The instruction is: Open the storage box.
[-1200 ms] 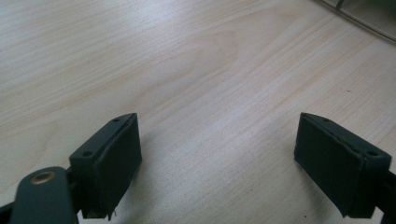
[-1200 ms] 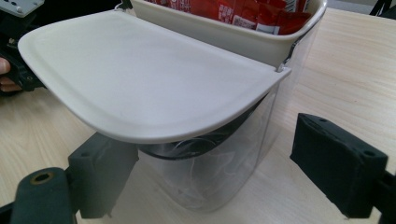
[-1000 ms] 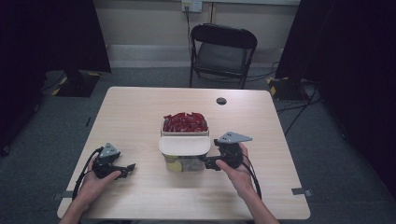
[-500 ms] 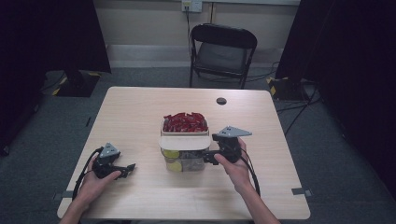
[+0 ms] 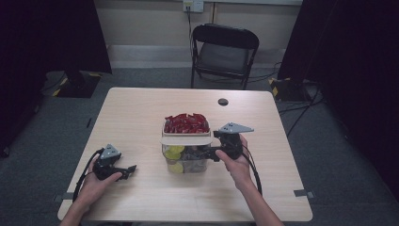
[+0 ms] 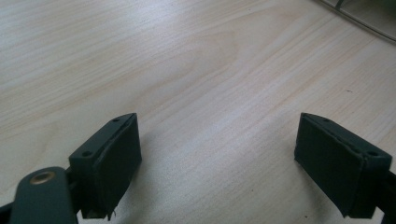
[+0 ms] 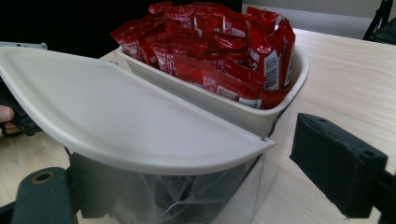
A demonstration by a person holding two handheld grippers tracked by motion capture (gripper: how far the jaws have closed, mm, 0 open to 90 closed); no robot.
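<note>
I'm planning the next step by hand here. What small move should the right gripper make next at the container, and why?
Probably ease the right gripper forward and close it on the clear container. Its jaws stand open on either side of the container's near wall, just under the cream lid, with nothing gripped yet. The left gripper rests open on the table, well apart.

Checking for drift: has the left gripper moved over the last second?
No. The left gripper rests at the same spot near the table's front-left edge, jaws open, well left of the container.
</note>
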